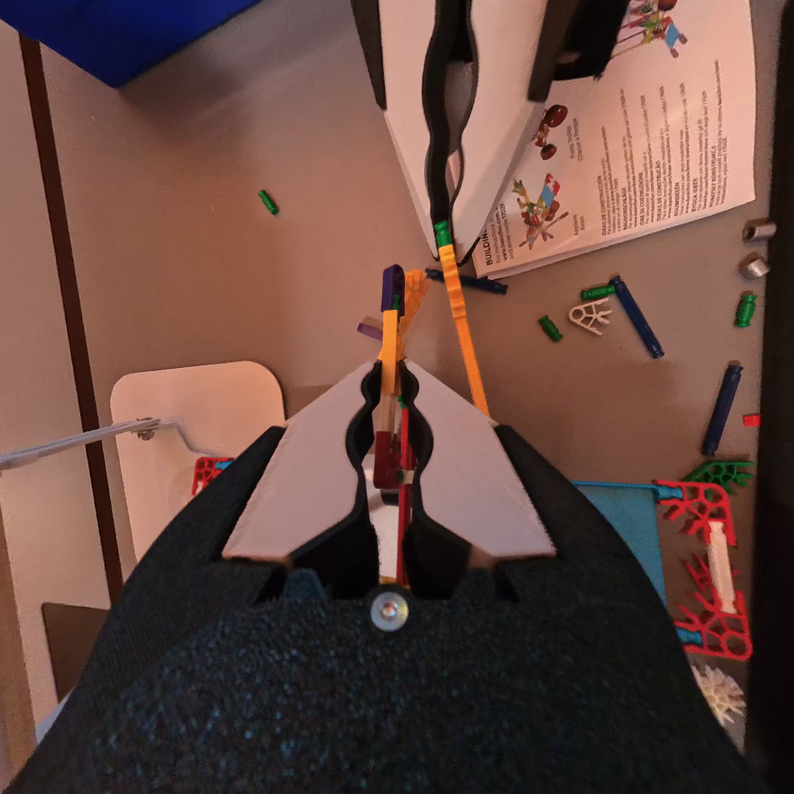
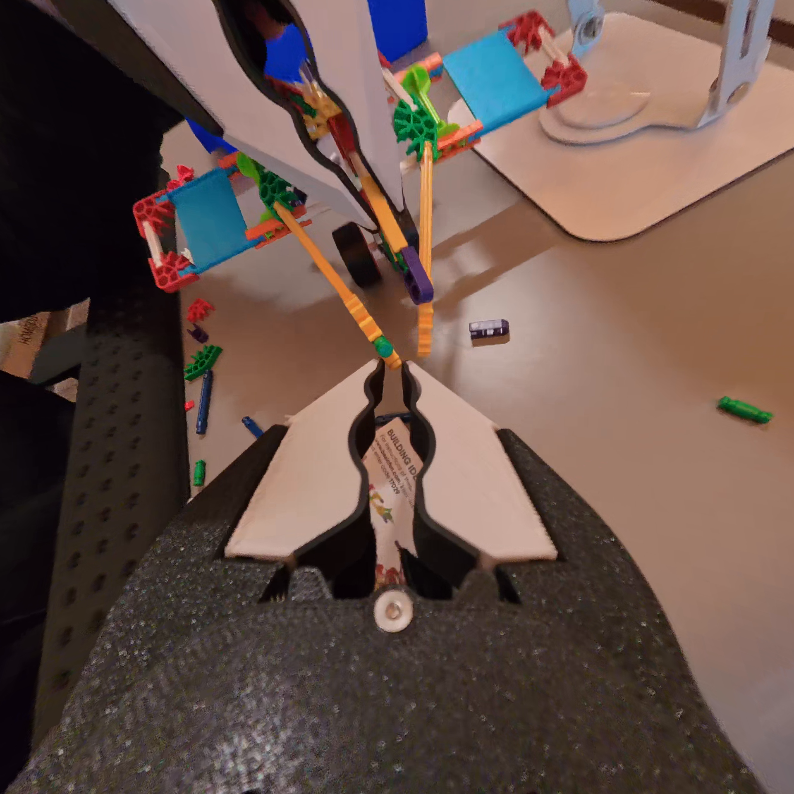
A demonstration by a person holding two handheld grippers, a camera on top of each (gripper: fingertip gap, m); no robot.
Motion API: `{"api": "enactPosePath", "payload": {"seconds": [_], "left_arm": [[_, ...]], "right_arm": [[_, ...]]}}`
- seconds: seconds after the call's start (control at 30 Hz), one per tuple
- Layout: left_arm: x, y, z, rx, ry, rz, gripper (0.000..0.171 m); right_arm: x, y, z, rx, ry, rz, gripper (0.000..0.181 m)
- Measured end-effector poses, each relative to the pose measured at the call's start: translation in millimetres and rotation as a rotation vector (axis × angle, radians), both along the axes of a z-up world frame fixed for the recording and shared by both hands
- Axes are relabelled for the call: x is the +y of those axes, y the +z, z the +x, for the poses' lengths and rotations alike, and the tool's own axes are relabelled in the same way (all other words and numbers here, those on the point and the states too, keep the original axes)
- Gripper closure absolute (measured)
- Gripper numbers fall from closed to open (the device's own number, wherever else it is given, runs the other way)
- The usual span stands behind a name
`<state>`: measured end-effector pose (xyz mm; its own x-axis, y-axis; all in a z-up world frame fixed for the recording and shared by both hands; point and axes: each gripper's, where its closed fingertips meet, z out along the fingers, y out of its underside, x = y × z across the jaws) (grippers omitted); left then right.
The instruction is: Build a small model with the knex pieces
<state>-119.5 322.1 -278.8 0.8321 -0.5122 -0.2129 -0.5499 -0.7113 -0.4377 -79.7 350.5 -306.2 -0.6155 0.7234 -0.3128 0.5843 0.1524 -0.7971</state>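
1. Left gripper (image 1: 389, 365): narrow, clamped on the body of the toy model (image 2: 386, 215), with a yellow bar (image 1: 390, 348) sticking out just past the tips and a dark red piece (image 1: 384, 462) deeper between the two fingers.
2. Just beyond the left tips: a purple connector (image 1: 393, 290) on the end of that yellow bar.
3. Right of the left tips: a long yellow rod (image 1: 462, 326), running slantwise away toward the right gripper.
4. Right gripper (image 2: 392, 364): narrow, pinching the end of that yellow rod, with a small green piece (image 2: 382, 345) seated on the rod just in front of the tips.
5. Beside the right tips: a second yellow rod (image 2: 425, 240), apart from the fingers, free end hanging above the table (image 2: 601, 343).
6. Under the right gripper, seen between its fingers: a printed instruction sheet (image 1: 636, 172), flat on the table.
7. Farther out from the right tips: two light blue panels (image 2: 494, 81) of the model with red corner pieces, and a black wheel (image 2: 356, 253) low near the table.
8. Scattered on the table around: green short pieces (image 2: 743, 414), dark blue rods (image 1: 636, 316), a white connector (image 1: 588, 316), a small dark block (image 2: 489, 331).
9. Farthest from the right tips: a white base plate (image 2: 644, 184) with a metal bracket on it.
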Motion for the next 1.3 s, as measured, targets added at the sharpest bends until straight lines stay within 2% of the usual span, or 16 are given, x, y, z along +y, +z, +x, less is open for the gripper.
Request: {"api": "enactPosePath", "payload": {"seconds": [0.1,0.23,0.37,0.47,0.67,0.8,0.93,1.13,1.17,1.23,1.3], "left_arm": [[2,-1,6,-0.027,-0.014,-0.003,0.165],[2,3,4,-0.023,-0.005,0.007,0.165],[3,1,4,-0.024,0.000,0.001,0.165],[7,1,1,-0.028,0.022,0.010,0.165],[7,4,-2,-0.042,0.032,0.027,0.165],[8,11,-1,-0.071,0.034,0.050,0.165],[16,15,-10,-0.065,0.113,0.087,0.165],[33,14,-37,-0.095,0.318,0.151,0.163],[33,14,-36,-0.114,0.323,0.147,0.159],[31,18,-38,-0.142,0.353,0.150,0.139],[30,31,-37,-0.181,0.355,0.190,0.133]], "right_arm": [[0,-11,-1,-0.053,-0.005,0.002,0.174],[4,-3,-5,-0.070,-0.041,-0.083,0.174],[8,-9,-10,-0.090,-0.083,-0.084,0.173],[11,-5,-12,-0.059,-0.099,-0.058,0.157],[23,10,-12,0.022,-0.121,-0.058,0.153],[21,22,-20,0.104,-0.130,-0.098,0.142],[28,16,-29,0.122,-0.185,-0.043,0.142],[38,23,-32,0.173,-0.233,-0.040,0.143],[40,24,-32,0.182,-0.242,-0.034,0.143],[41,25,-29,0.192,-0.238,-0.034,0.143],[42,22,-27,0.187,-0.242,-0.026,0.143]]}}
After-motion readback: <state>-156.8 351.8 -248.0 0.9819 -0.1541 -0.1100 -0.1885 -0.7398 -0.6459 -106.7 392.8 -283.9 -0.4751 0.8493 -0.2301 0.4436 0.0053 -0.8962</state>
